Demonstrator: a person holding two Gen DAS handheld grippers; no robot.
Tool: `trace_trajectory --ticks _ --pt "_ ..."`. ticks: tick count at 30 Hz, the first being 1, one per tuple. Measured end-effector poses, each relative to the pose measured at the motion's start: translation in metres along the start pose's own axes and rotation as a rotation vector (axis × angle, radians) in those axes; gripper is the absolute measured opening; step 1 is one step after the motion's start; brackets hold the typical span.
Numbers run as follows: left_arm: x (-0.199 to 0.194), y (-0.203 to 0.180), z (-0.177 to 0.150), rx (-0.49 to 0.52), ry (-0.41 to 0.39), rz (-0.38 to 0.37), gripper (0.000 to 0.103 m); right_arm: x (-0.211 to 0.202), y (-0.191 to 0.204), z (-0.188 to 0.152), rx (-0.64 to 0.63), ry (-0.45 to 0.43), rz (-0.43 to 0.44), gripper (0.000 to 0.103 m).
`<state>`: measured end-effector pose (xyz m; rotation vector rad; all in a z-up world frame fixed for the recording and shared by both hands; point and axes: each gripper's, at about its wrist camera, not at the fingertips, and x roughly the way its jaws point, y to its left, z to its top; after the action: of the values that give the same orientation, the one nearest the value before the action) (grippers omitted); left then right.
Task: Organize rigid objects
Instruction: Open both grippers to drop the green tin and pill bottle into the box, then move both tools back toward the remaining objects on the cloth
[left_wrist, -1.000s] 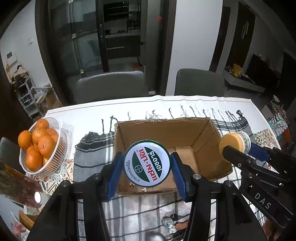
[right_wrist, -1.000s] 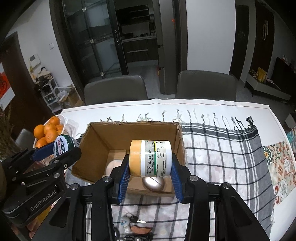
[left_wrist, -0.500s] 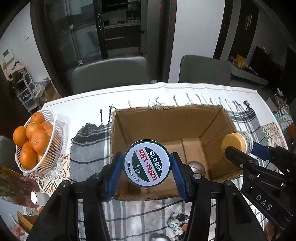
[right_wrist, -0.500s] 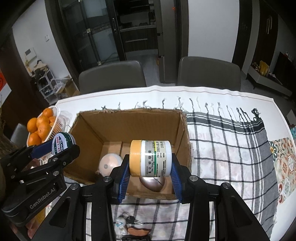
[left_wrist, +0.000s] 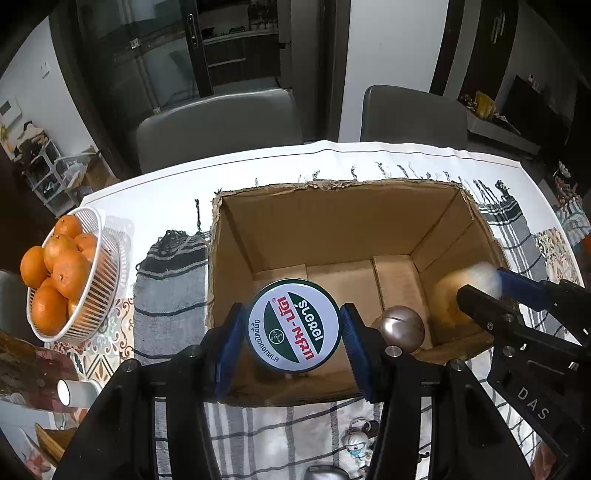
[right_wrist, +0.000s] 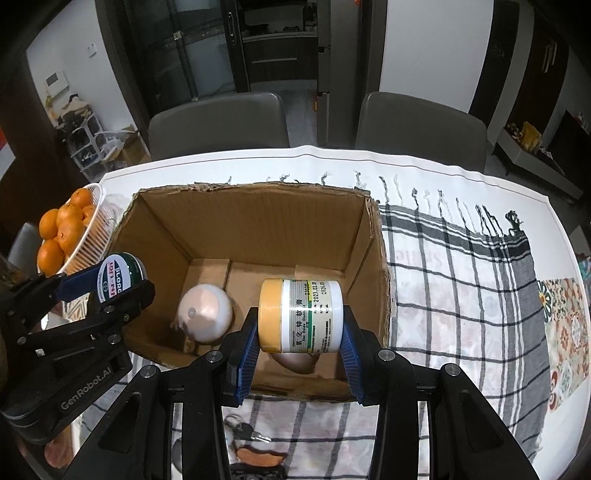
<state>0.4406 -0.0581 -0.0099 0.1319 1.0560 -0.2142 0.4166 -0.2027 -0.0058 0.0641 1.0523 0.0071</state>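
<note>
Left gripper (left_wrist: 294, 330): blue pads pressed on both sides of a round green-and-white tin (left_wrist: 294, 325), lid face toward the camera, held over the near left part of the cardboard box (left_wrist: 332, 206).

Right gripper (right_wrist: 300, 341): pads clamped on the two ends of a white jar with a yellow lid (right_wrist: 301, 314), lying sideways, lid end to the left, label with printed dates facing up. It hangs above the box's near wall, toward the near right corner.

Box: open-topped, sits on a grey-and-white checked cloth (right_wrist: 461, 280) spread across the table. Inside, on the floor by the near wall: a metallic egg-shaped object (left_wrist: 399, 330), partly behind the jar in the right wrist view. Left of it, a pale rounded object (right_wrist: 205, 314), slightly blurred; cannot tell what it is.

Outside the box: white slatted basket (left_wrist: 99, 280) of oranges (left_wrist: 61, 273) at the table's left edge, close to the box's left wall. Keys with a small figure keyring (left_wrist: 356, 443) on the cloth just beside the near wall. Patterned tile-print mat (right_wrist: 565, 332) at the right edge. Two grey chairs (right_wrist: 218, 122) at the far edge.
</note>
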Motion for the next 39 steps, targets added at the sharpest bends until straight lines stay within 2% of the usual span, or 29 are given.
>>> trace_trajectory --ticks 4,7,11,31,39 --pt "-0.004 0.0 -0.002 -0.004 -0.01 0.001 0.052 -0.002 -0.002 0.001 0.007 -0.01 -0.004 0.046" --pt "-0.011 -0.002 -0.004 0.006 -0.027 0.002 0.059 -0.005 -0.003 0.0 0.007 -0.017 -0.017 0.047" --pt "-0.024 -0.004 -0.009 0.021 -0.065 0.038 0.059 -0.01 -0.006 -0.005 0.025 -0.021 -0.003 0.047" --pt "-0.094 0.0 -0.065 0.039 -0.197 0.067 0.059 -0.07 0.011 -0.054 0.001 -0.126 0.016 0.047" --pt "-0.115 0.003 -0.097 0.051 -0.245 0.086 0.066 -0.086 0.019 -0.083 -0.013 -0.154 0.012 0.061"
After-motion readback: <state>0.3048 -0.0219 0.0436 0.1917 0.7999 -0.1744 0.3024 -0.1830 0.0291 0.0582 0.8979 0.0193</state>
